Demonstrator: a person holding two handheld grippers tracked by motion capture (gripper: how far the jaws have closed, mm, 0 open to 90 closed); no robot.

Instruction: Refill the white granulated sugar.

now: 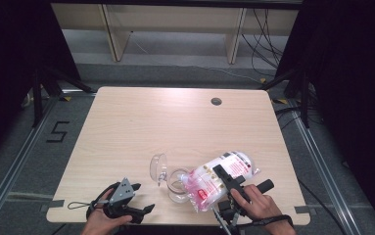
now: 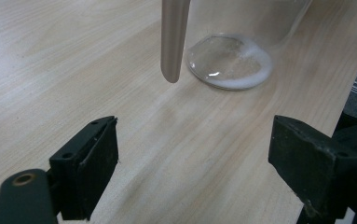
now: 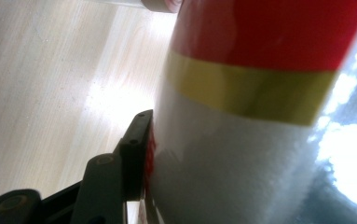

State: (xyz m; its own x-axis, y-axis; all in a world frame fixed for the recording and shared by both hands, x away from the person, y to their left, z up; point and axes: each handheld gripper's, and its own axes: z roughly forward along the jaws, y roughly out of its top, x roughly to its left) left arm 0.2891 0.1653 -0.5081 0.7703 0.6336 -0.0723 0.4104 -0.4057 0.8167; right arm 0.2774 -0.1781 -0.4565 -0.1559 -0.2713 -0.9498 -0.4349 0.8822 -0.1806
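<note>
Our right gripper (image 1: pixel 224 178) clamps the tilted bag (image 1: pixel 219 178) over the glass jar (image 1: pixel 177 186); our left gripper (image 1: pixel 138 198), jaws apart, rests beside it.

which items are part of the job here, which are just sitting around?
In the job: bag of white granules, clamped in the right tool and tipped toward the glass jar; jar's open lid.

Just there: idle left tool, table, shelf frame, floor cables.

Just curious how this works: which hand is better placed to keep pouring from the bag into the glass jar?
Right. Its gripper already clamps the bag, tipped over the glass jar. The left gripper sits open and empty, off to the side.
</note>
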